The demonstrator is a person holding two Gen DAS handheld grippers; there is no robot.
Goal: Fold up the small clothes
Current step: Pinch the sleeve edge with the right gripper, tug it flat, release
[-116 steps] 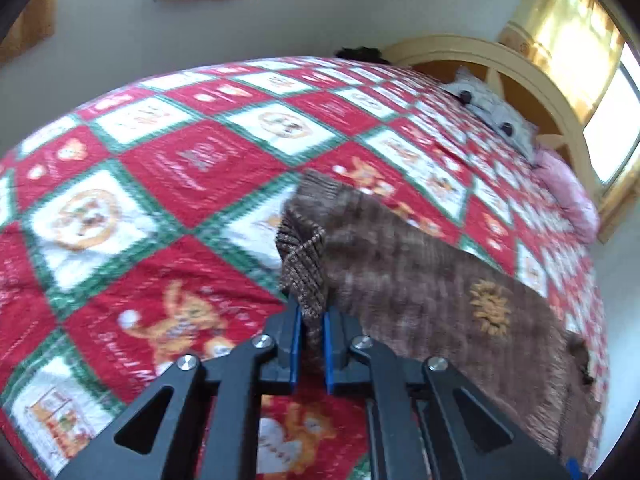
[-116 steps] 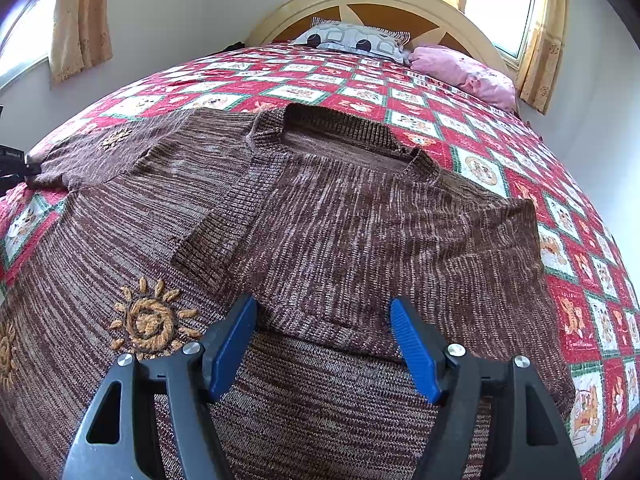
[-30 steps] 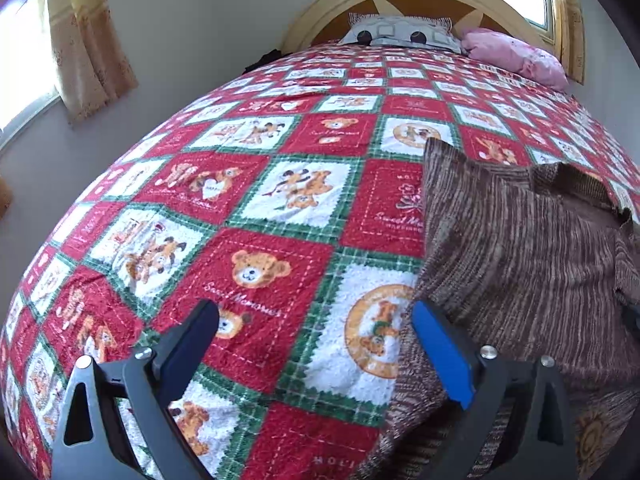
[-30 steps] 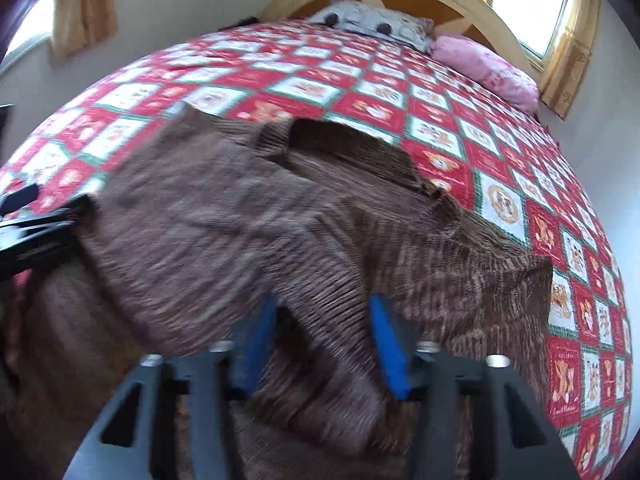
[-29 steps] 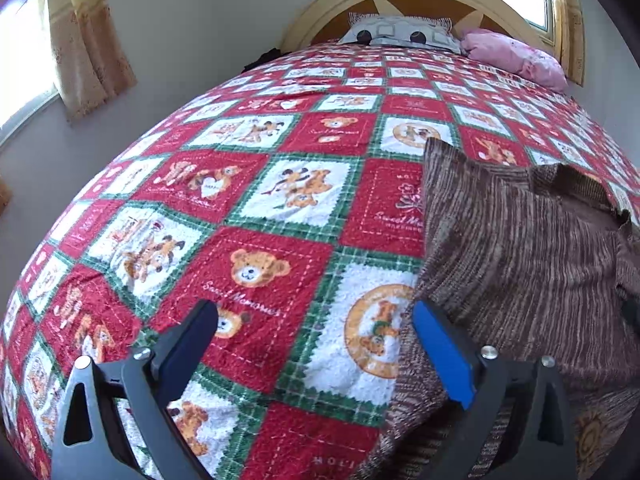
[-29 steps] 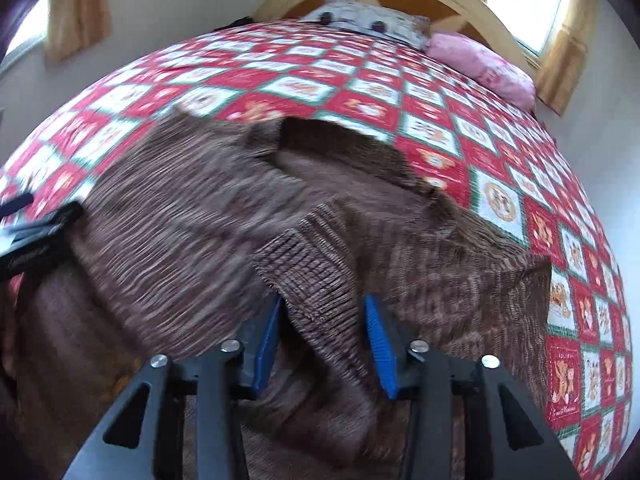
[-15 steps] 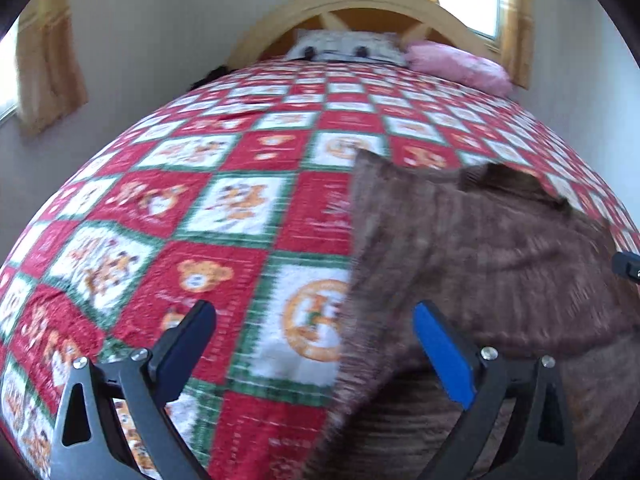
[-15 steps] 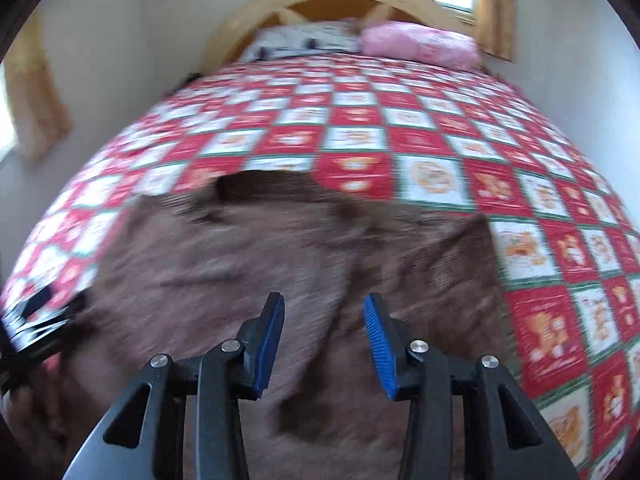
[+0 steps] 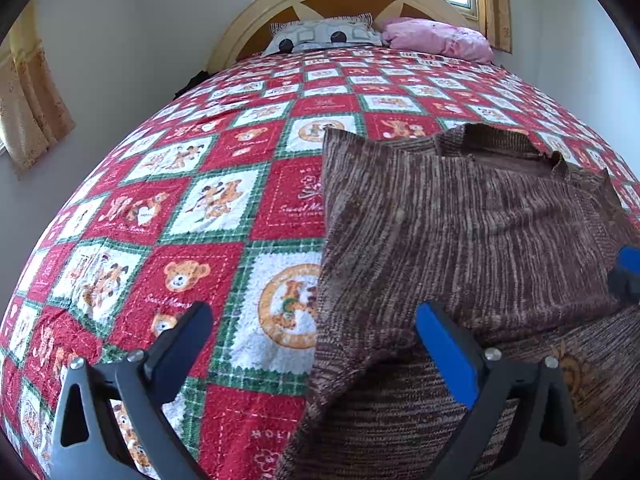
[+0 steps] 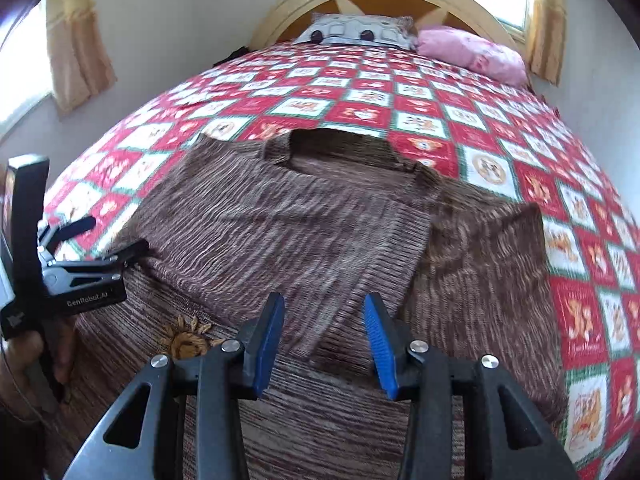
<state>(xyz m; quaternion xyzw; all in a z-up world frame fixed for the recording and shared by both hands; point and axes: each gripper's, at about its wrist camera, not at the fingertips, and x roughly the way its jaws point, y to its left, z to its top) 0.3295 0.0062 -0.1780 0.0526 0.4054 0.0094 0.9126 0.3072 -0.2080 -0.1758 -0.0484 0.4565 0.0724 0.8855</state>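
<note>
- Brown knit sweater [image 10: 304, 232] lies on the bed, on the red-and-white patchwork quilt [image 9: 208, 200]. Neckline toward 12 o'clock (headboard side), hem toward 6 o'clock under both cameras.
- Left side panel and sleeve are folded in over the body; folded edge runs straight from about 12 to 6 o'clock in the left wrist view. Right shoulder and side still lie spread toward 3 o'clock in the right wrist view.
- Left tongs [image 9: 316, 344]: wide apart, nothing between the pads; they straddle the folded left edge, one finger over quilt, one over knit.
- Right tongs [image 10: 324, 340]: roughly half open, empty, hovering over the lower middle of the sweater near the free corner of the folded flap.
- Handling, judged: thick ribbed knit, soft, limp, moderately heavy for a small garment. Will sag and stretch if lifted by one point. Not slippery; the knit should catch on the terry-like quilt when dragged. Not fragile, though the embroidered sun motif [image 10: 184, 338] could snag.
- Where to take hold, judged: pinch the ribbed edges at the right shoulder seam and right hem corner, both layers, and carry the panel across toward 9 o'clock. Avoid gripping mid-panel, which only bunches the cloth.
</note>
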